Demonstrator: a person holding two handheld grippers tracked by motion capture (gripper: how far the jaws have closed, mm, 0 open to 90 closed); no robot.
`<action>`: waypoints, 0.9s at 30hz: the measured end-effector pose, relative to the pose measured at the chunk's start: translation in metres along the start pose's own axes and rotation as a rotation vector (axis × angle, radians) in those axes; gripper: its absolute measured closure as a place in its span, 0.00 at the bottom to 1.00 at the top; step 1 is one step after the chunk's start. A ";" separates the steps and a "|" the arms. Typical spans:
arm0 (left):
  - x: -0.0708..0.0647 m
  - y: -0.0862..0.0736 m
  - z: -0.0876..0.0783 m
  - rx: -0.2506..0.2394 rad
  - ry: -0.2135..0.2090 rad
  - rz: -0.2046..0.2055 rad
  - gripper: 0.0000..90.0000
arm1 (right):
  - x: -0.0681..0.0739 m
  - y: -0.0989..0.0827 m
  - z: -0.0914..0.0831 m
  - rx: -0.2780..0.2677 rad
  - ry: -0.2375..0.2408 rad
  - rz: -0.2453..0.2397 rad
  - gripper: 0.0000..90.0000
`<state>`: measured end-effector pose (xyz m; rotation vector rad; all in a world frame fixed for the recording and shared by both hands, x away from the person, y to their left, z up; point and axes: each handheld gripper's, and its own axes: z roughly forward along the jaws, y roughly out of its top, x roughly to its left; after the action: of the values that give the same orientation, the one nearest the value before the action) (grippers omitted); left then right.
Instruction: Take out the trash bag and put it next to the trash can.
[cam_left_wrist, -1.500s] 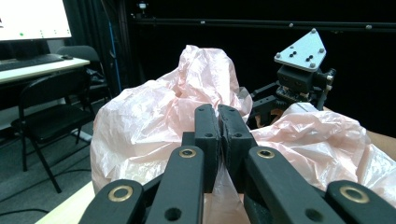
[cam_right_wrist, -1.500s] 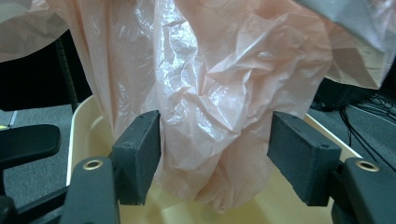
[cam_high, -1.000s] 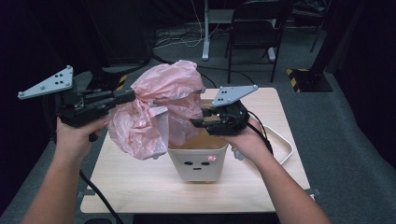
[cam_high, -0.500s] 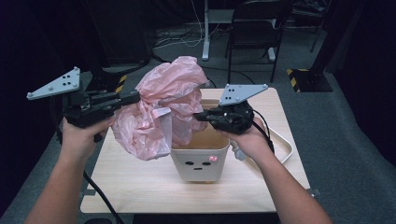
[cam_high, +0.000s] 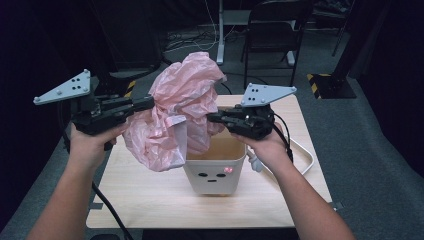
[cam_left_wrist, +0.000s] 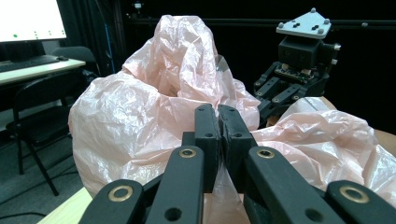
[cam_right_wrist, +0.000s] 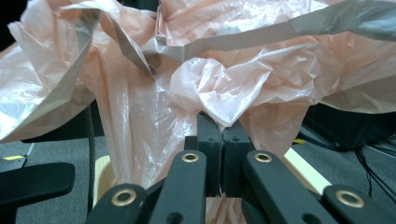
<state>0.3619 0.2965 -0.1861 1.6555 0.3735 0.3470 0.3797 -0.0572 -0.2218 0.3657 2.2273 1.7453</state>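
A person holds two grippers up over a wooden table (cam_high: 150, 200). The left gripper (cam_high: 145, 103) sits at about 9 o'clock in the high view, and its jaws are pinched tight on a big pink plastic bag (cam_high: 175, 110). In the left gripper view the two black jaws press together with a thin fold of the bag (cam_left_wrist: 154, 116) squeezed between them. The right gripper (cam_high: 214, 118) sits at about 3 o'clock from the bag. Its jaws have just been closing, and now they are clamped on the other side of the bag. In the right gripper view a crumpled pink bit of the bag (cam_right_wrist: 219, 88) bunches up right above the jaws, and the bag's film runs down between them. The bag is puffy and wrinkled. It hangs in the air between the two grippers, up above the table. Just below the bag, at about 6 o'clock, stands a small white bin (cam_high: 215, 175) with an open top. The bin has a little face with two dark eyes on its front, and a small red light beside them. The bottom of the bag hangs down near the bin's left rim.
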 end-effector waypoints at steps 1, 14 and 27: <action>0.000 0.001 0.000 0.001 0.000 0.002 0.97 | 0.001 0.001 0.000 -0.006 0.001 -0.004 0.99; -0.007 0.018 -0.013 -0.028 0.020 0.036 0.97 | 0.010 0.023 0.006 -0.049 0.014 -0.038 0.99; -0.011 0.033 -0.031 -0.040 0.053 0.058 0.97 | 0.016 0.041 0.024 -0.067 0.038 -0.053 0.99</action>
<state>0.3396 0.3161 -0.1502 1.6229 0.3566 0.4404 0.3750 -0.0196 -0.1886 0.2579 2.1774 1.8088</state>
